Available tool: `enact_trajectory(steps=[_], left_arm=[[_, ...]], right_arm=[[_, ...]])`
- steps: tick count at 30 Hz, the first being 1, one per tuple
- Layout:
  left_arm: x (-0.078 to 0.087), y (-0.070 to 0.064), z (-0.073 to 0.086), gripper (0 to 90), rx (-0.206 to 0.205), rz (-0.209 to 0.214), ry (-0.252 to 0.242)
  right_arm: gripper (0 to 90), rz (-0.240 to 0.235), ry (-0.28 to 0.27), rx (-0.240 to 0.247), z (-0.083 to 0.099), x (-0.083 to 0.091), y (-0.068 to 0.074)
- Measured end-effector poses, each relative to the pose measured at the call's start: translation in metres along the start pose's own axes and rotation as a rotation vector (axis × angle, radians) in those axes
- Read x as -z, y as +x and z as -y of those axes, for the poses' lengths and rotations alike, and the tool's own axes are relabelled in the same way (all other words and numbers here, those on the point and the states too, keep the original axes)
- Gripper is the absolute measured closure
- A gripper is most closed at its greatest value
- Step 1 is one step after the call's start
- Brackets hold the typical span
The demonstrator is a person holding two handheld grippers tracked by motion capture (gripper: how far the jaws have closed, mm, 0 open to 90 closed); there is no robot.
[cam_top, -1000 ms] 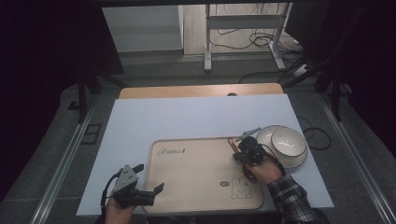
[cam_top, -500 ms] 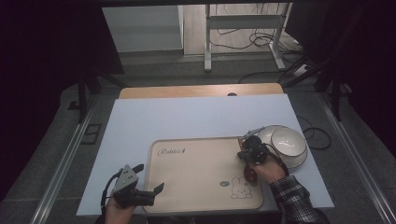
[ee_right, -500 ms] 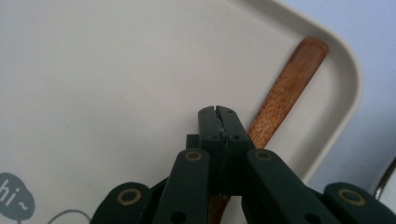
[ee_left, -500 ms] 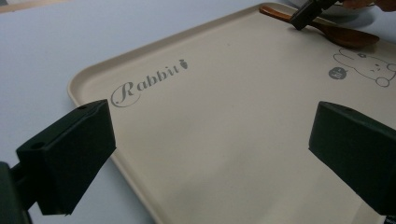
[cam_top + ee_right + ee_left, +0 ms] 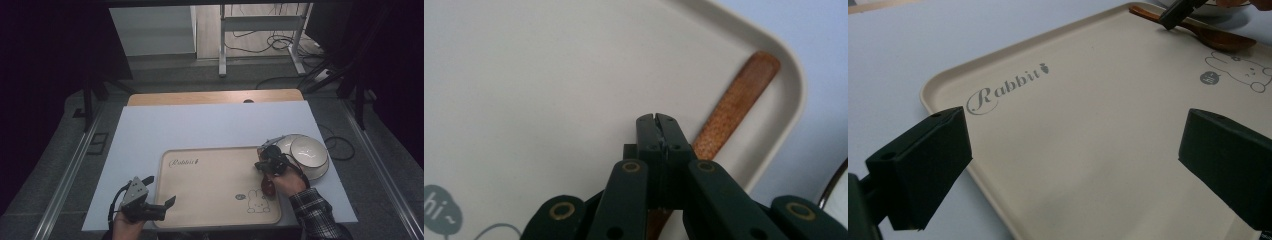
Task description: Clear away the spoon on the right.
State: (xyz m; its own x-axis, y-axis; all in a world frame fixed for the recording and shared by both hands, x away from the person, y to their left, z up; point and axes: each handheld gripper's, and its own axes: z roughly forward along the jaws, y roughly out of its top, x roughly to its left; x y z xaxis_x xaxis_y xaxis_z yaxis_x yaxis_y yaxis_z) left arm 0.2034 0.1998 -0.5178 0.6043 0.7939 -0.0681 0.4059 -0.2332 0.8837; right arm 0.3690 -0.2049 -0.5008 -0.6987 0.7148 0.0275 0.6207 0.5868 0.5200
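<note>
Wooden spoon point(image 5: 730, 112) now lies on the beige tray point(image 5: 210, 200), along its right rim just beside the bowls point(image 5: 305, 152). Over the last second the right tool point(image 5: 267, 159) has shifted a little toward the bowls and hovers above the handle, jaws clenched on nothing; placing looks finished. The left tool point(image 5: 162, 204) waits released over the tray's near-left corner.

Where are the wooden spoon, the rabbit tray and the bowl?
wooden spoon point(image 5: 736, 105): right gripper view, on the bare handle.
rabbit tray point(image 5: 210, 180): high view, on its bare floor.
bowl point(image 5: 310, 150): high view, on the inner wall of the top bowl.
</note>
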Motion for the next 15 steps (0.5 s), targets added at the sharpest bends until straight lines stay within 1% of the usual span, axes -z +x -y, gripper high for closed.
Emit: enact_trajectory(steps=[9, 15], left_arm=[[0.0002, 0.0002, 0.0001, 0.3, 0.002, -0.001, -0.001], [0.0002, 0.0002, 0.0001, 0.3, 0.003, 0.000, -0.002]], right_arm=[[81.0, 0.007, -0.039, 0.050, -0.0010, 0.0057, 0.0068], [73.3, 0.004, -0.066, 0.059, 0.0003, 0.0105, 0.0083]])
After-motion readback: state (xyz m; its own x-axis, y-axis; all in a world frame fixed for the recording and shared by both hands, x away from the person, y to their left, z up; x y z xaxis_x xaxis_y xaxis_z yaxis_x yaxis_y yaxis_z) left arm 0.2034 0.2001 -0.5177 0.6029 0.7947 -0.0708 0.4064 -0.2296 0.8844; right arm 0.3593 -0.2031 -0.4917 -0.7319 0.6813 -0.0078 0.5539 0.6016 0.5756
